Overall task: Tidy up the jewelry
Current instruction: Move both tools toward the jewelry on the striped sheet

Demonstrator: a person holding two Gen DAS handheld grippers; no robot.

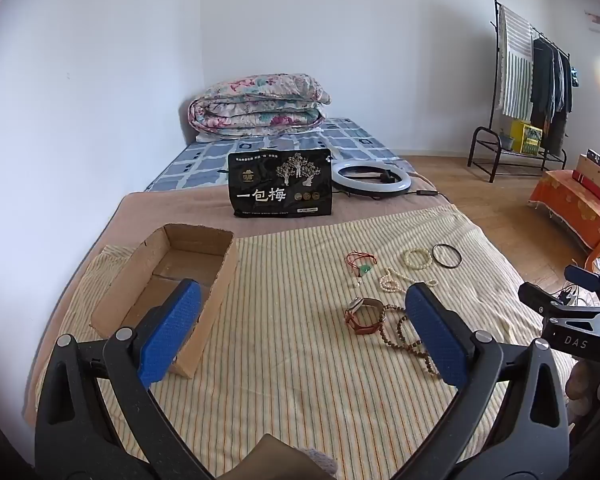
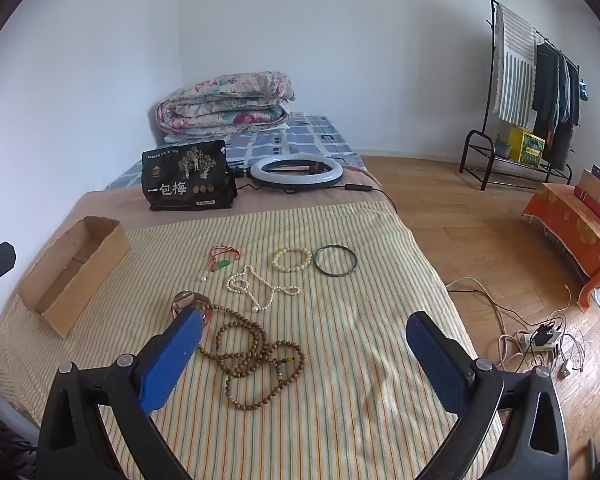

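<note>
Both jaws gape, nothing gripped: left hand-held gripper (image 1: 302, 330) and right hand-held gripper (image 2: 304, 354) hover over the bed (image 2: 340, 360). Wooden beads (image 2: 256, 356) at twelve o'clock, pearl necklace (image 2: 256, 286) beyond, cardboard box (image 2: 74, 270) at ten.

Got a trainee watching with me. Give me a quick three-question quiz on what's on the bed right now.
1. True or false: the cardboard box already holds jewelry.
2. Which piece lies nearest the right gripper? A) dark bangle B) brown bead strand C) pearl necklace
3. How do the left gripper's jaws stand?

Key:
1. False; what shows of its inside is bare.
2. B
3. Wide open, nothing between them.
</note>
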